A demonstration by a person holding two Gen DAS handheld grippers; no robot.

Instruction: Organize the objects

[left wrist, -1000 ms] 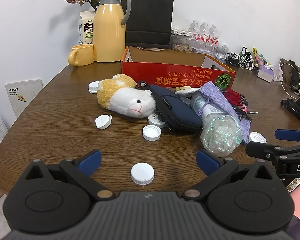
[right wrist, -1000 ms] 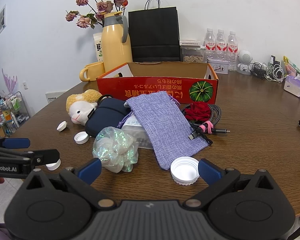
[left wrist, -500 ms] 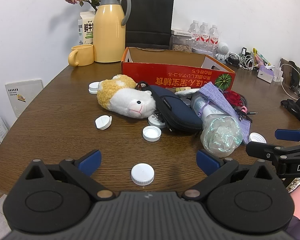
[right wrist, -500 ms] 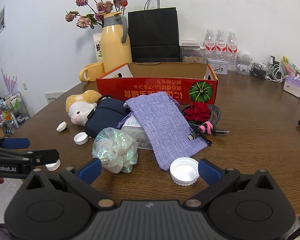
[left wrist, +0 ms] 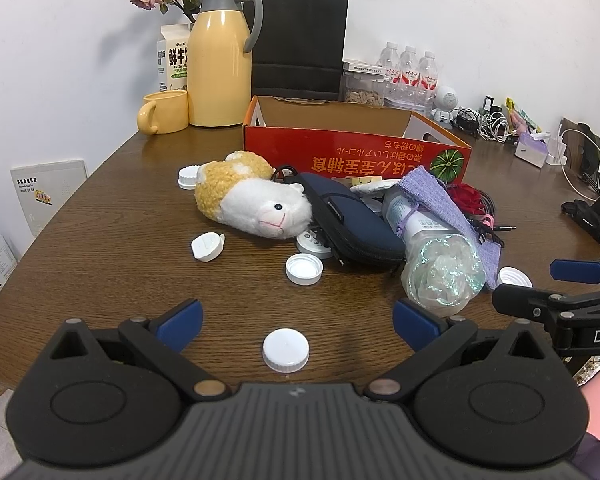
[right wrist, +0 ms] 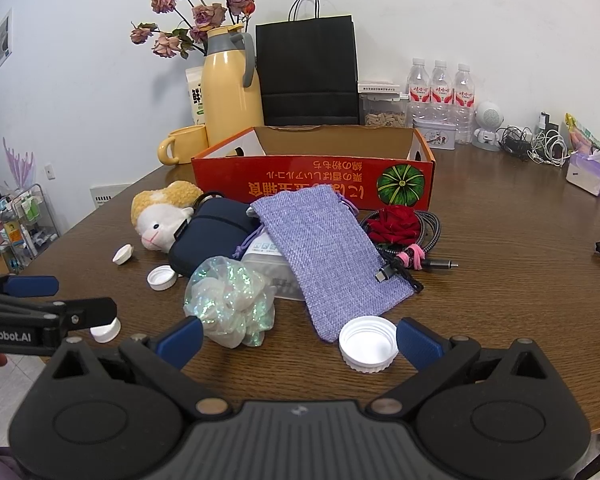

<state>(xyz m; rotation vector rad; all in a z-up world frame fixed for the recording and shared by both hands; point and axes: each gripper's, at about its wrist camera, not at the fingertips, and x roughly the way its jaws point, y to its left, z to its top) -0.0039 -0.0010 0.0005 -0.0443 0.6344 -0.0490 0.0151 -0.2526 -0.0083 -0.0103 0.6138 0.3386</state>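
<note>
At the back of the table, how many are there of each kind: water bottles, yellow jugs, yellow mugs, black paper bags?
Water bottles: 3
Yellow jugs: 1
Yellow mugs: 1
Black paper bags: 1
Total: 6

A red box (right wrist: 312, 178) with orange lettering sits far; nearer lie a lilac pouch (right wrist: 324, 256), navy case (right wrist: 208, 236) and white caps (right wrist: 368, 345).
</note>
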